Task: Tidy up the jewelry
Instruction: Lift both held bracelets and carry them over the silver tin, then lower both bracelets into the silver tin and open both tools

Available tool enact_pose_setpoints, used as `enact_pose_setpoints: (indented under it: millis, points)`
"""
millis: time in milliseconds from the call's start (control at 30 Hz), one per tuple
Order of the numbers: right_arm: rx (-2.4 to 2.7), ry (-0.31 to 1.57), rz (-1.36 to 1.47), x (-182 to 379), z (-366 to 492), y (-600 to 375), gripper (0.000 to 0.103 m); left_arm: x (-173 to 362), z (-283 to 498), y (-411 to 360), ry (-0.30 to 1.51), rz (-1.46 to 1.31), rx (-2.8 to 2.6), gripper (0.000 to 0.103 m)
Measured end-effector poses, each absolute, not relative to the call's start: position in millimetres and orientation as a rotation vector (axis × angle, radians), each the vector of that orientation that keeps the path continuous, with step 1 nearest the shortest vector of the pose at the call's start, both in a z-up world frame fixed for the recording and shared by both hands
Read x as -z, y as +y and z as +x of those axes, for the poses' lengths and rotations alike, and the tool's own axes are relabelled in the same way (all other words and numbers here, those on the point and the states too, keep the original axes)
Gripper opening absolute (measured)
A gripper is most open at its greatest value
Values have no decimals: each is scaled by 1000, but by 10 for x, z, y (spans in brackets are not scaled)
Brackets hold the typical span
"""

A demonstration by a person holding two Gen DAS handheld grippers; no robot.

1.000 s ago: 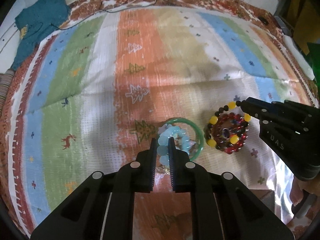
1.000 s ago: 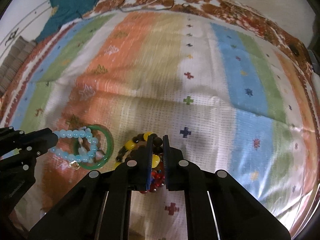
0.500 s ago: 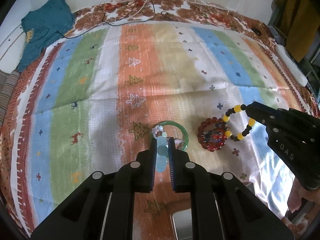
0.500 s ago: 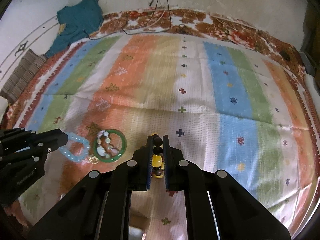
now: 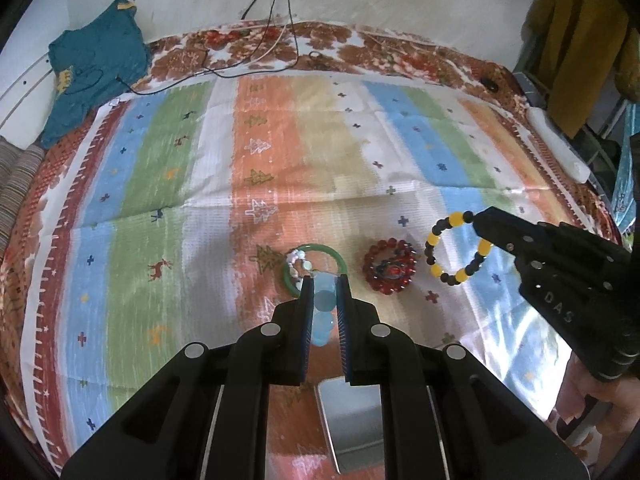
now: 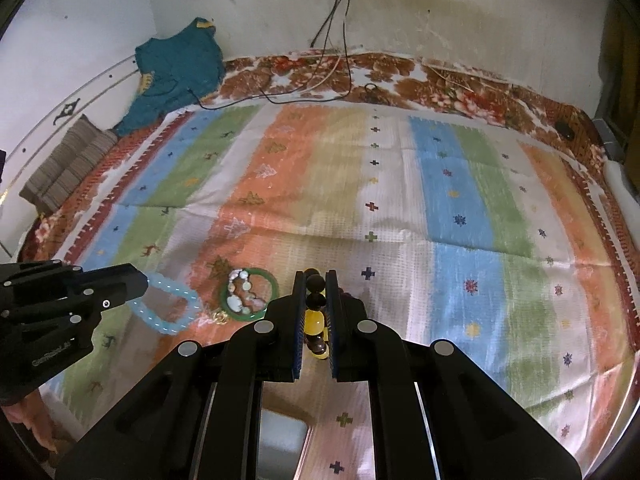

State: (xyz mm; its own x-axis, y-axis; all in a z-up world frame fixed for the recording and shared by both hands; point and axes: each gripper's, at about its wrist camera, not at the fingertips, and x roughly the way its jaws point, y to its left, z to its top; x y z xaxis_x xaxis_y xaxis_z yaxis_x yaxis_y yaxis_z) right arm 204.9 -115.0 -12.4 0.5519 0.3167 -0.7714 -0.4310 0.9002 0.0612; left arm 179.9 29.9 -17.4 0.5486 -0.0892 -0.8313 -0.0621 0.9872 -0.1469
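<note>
Above the striped bedspread (image 5: 168,184), the left tongs (image 5: 323,294) clamp a pale blue bead bracelet (image 6: 170,306) and the right tongs (image 6: 316,286) clamp a yellow-and-black bead bracelet (image 5: 456,250). Below lie a green bangle (image 5: 338,260), a red bead bracelet (image 5: 390,266) and a metal tin (image 5: 352,424).

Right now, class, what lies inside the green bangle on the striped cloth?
Inside the green bangle, a small bracelet of pale, pearly beads rests against its left side. In the left wrist view the left gripper covers the bangle's near edge.
</note>
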Motion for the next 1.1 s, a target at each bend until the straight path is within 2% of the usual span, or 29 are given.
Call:
enact_pose_setpoints:
  millis: [1100]
  points:
    - [-526,835,-131,-72,1141,-1313,10,-17,990,-34,919,-143,85,11]
